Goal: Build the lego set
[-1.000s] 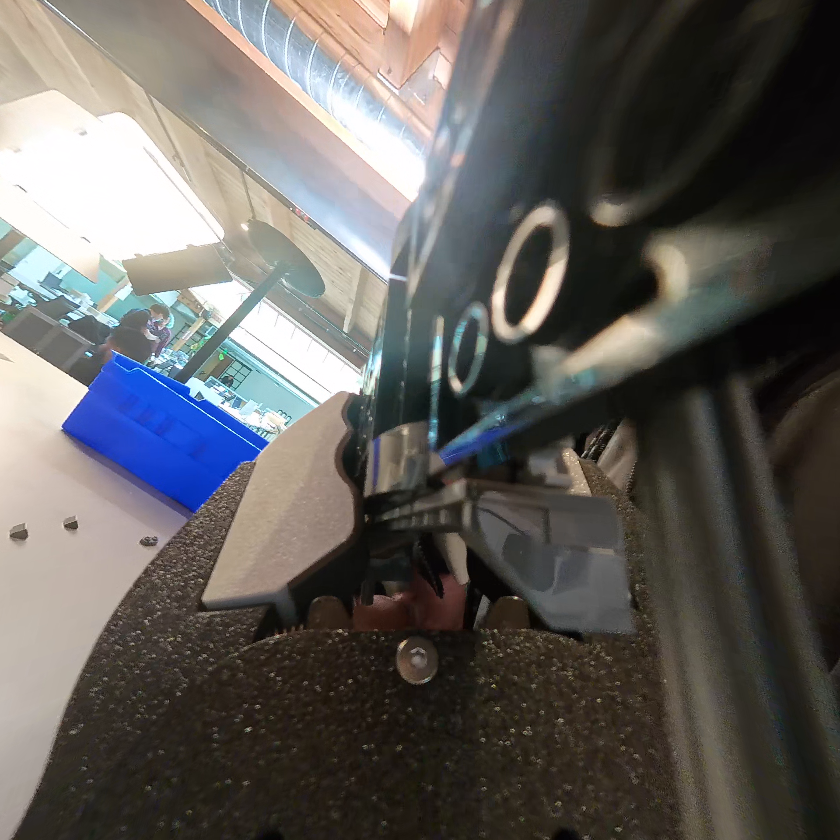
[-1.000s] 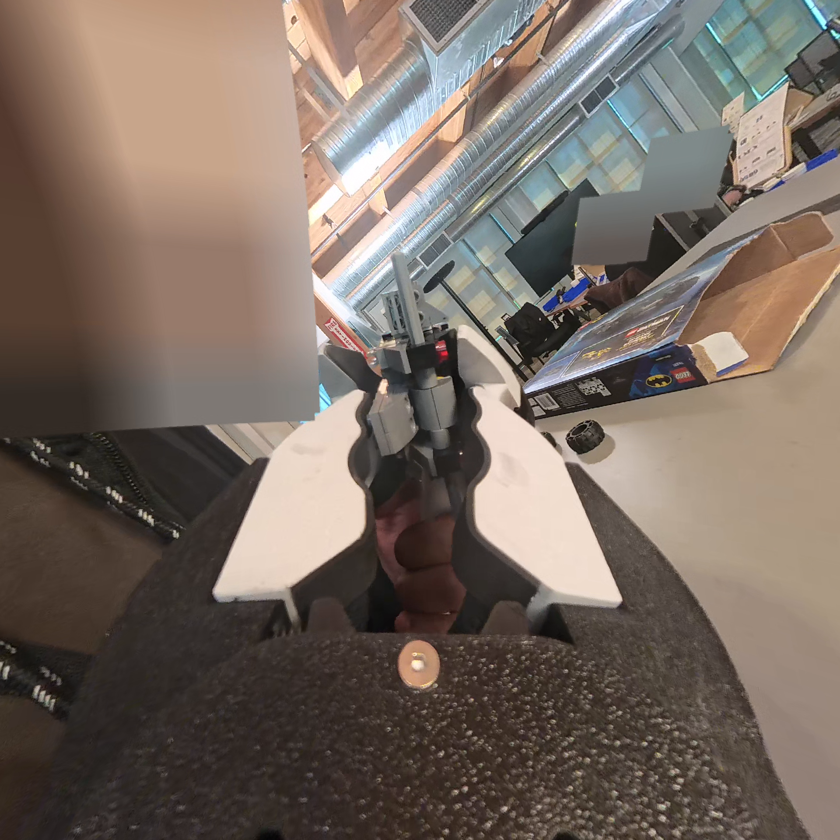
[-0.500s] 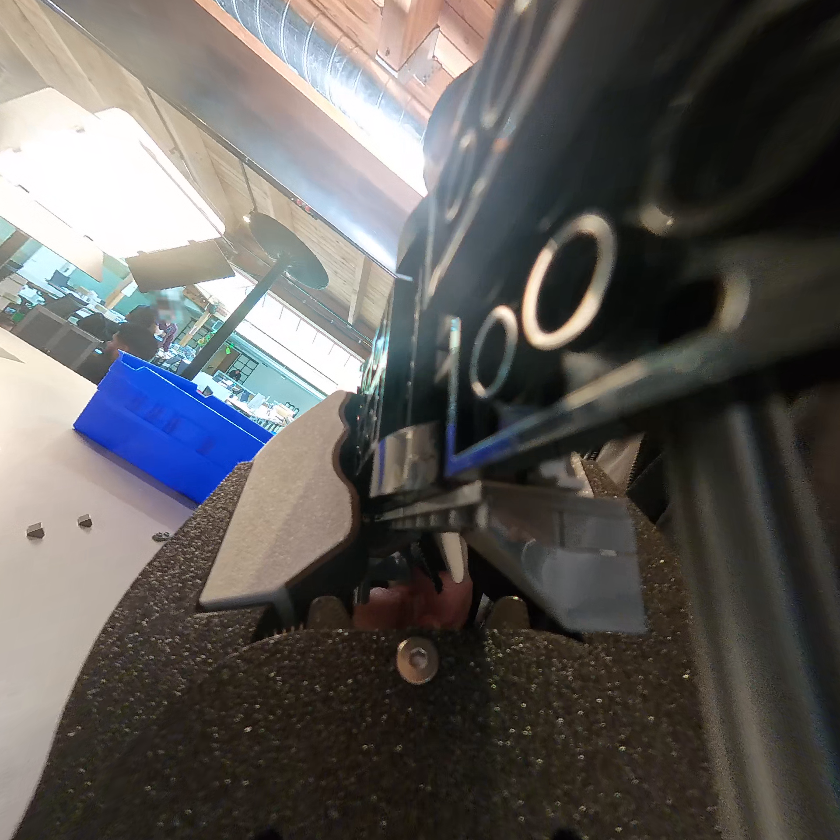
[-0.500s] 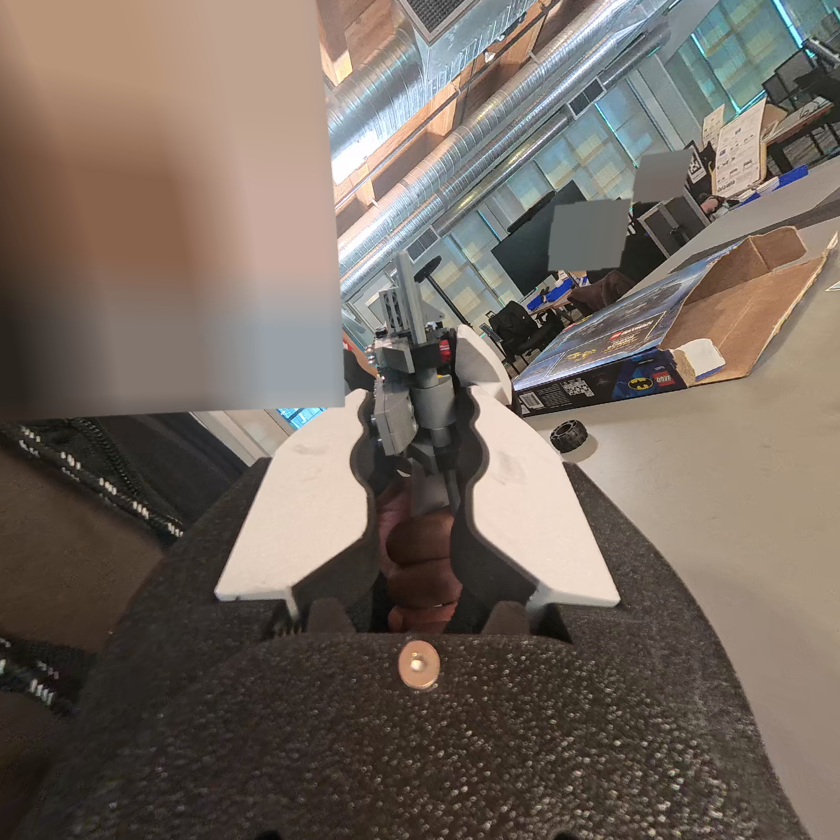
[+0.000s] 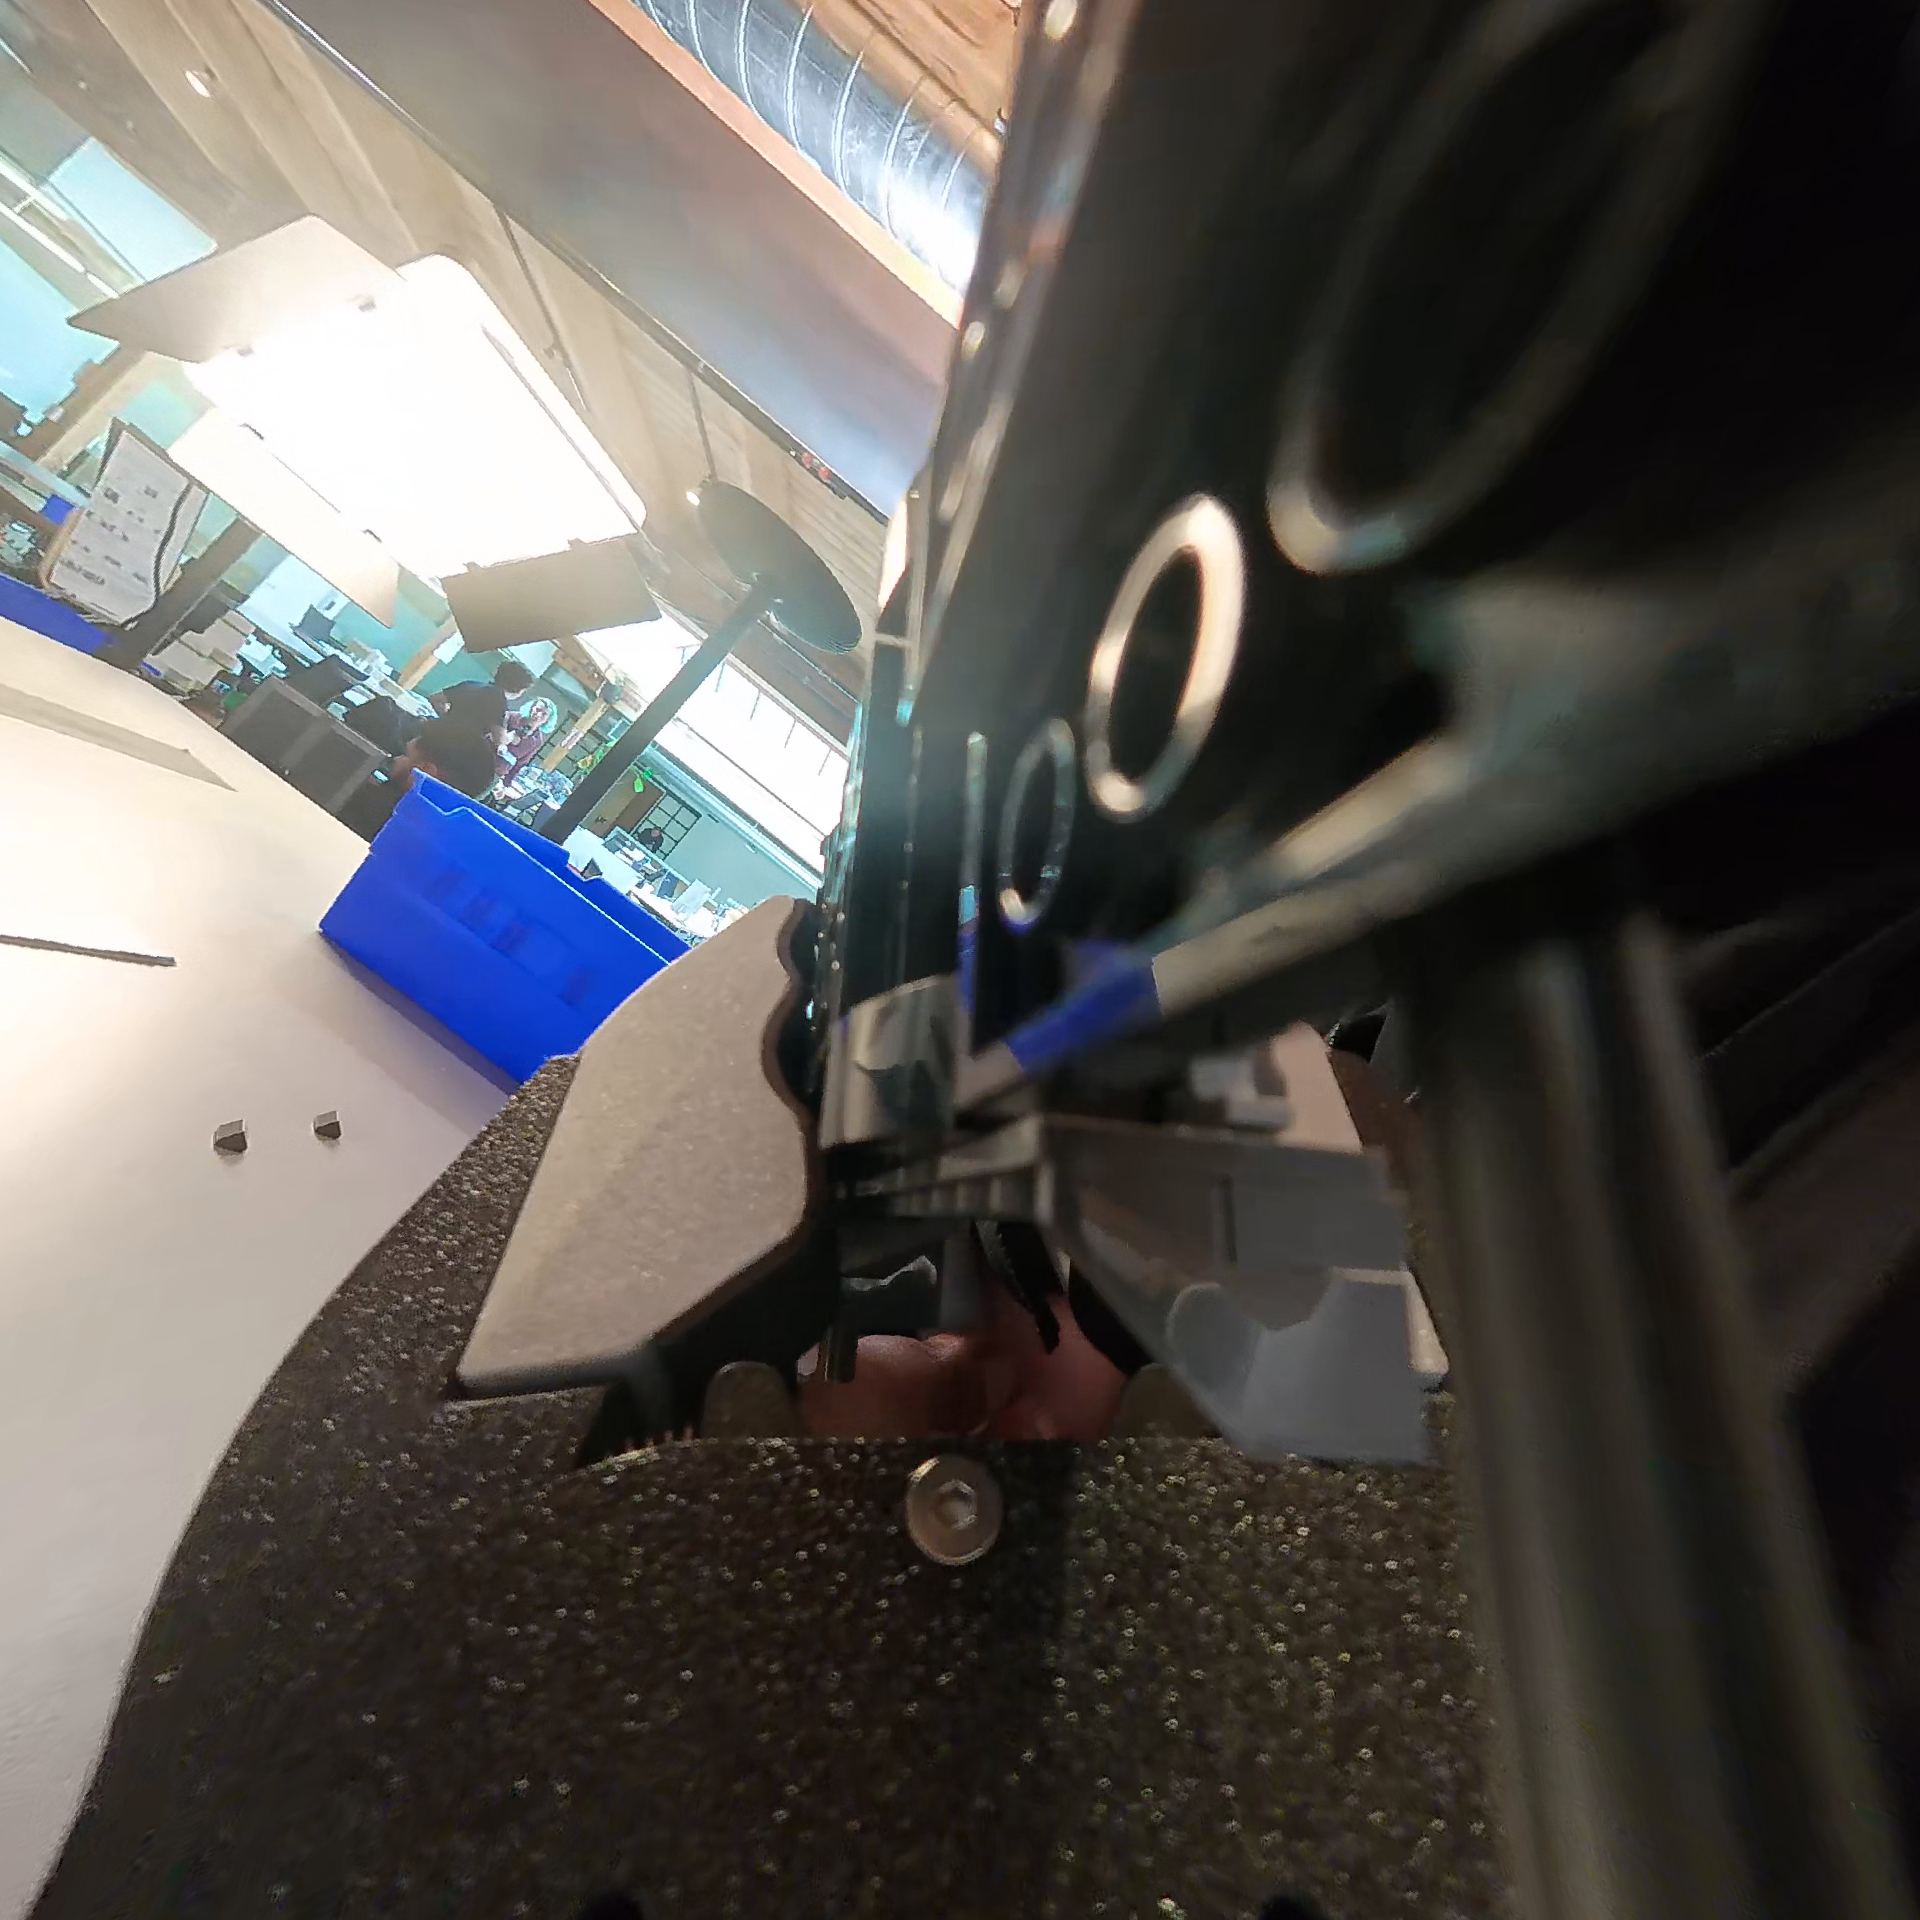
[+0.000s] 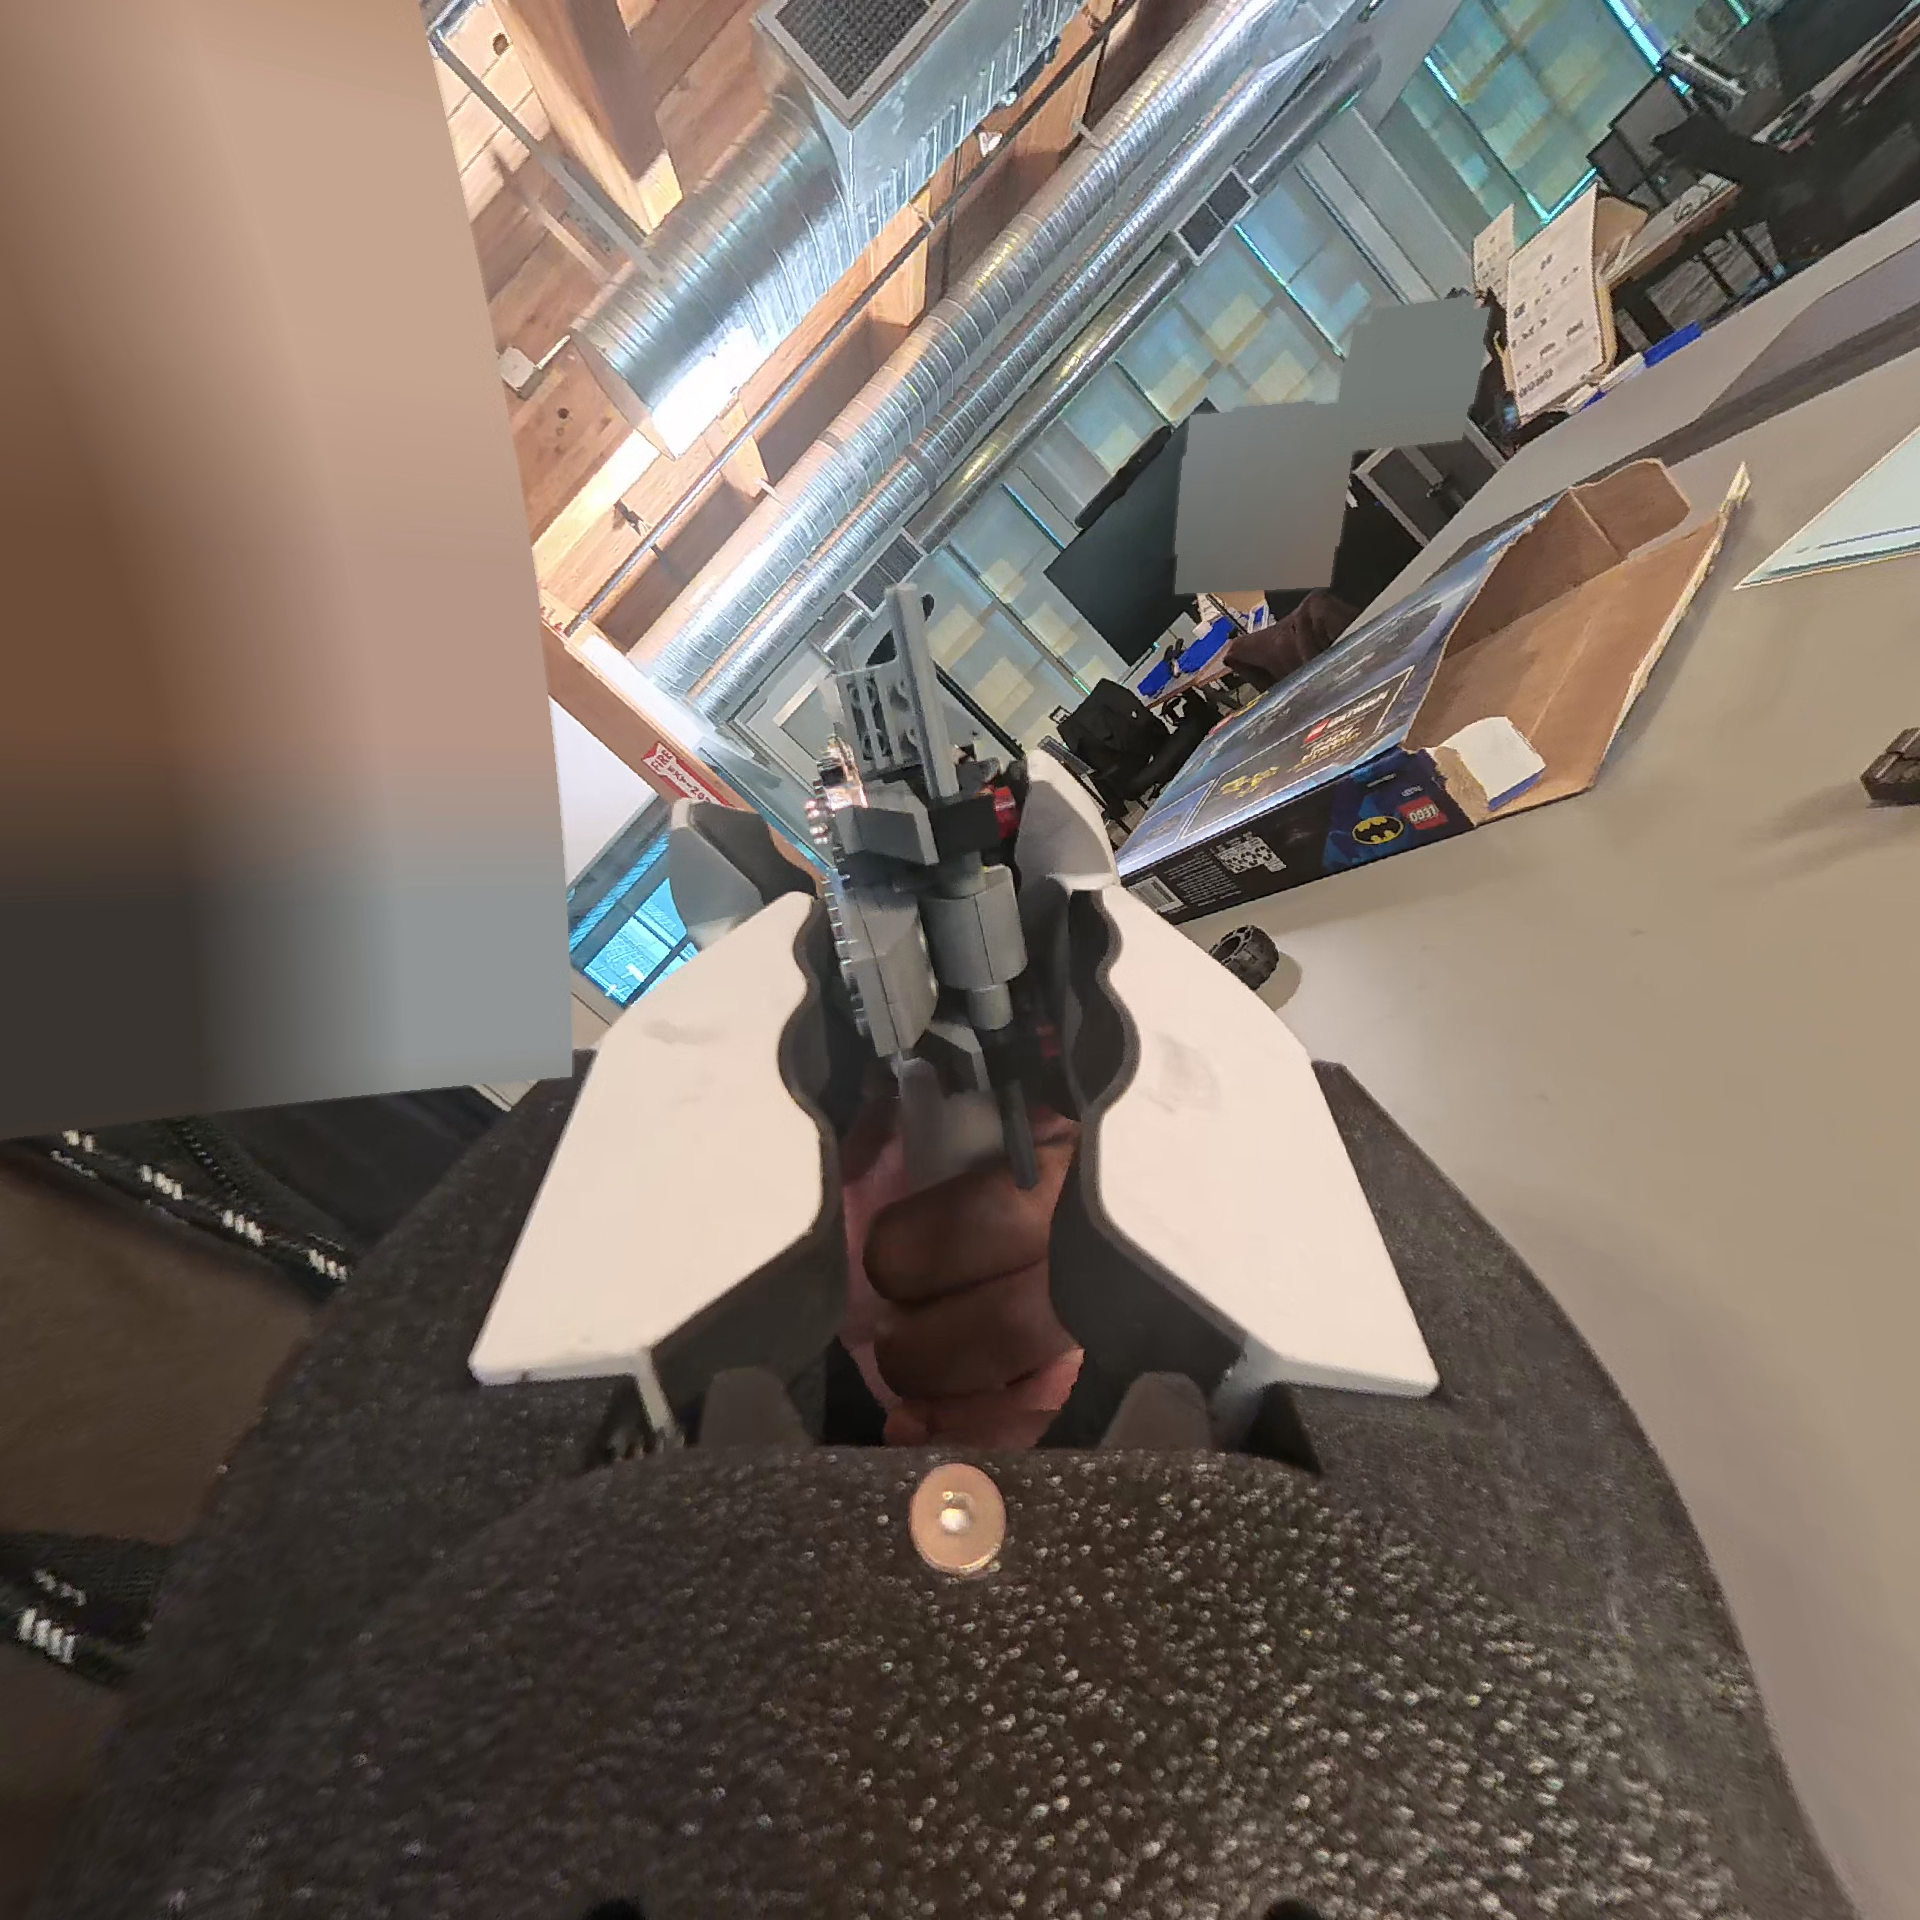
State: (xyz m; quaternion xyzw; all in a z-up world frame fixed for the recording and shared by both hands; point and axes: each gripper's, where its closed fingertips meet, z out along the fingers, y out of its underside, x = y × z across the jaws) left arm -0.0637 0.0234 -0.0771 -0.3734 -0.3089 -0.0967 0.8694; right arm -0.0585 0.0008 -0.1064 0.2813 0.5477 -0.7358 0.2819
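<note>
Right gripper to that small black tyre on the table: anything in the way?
Yes. A grey brick assembly stands between the right gripper's fingers. The tyre lies on the table beside the right-hand finger, nothing between.

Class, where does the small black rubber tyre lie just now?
Right wrist view: the small black rubber tyre lies on the grey table, right of the fingers, before the dark printed box.

The black brick assembly [image 5: 1403, 520] is glossy plastic, its round holes catching the light. The grey brick model [image 6: 925, 894] looks matt plastic. Both tongs' bodies are rough, speckled black, each with a shiny metal screw. The surface [image 6: 1558, 1091] is smooth and matt; the far opened box [image 6: 1558, 644] is raw brown cardboard.
</note>
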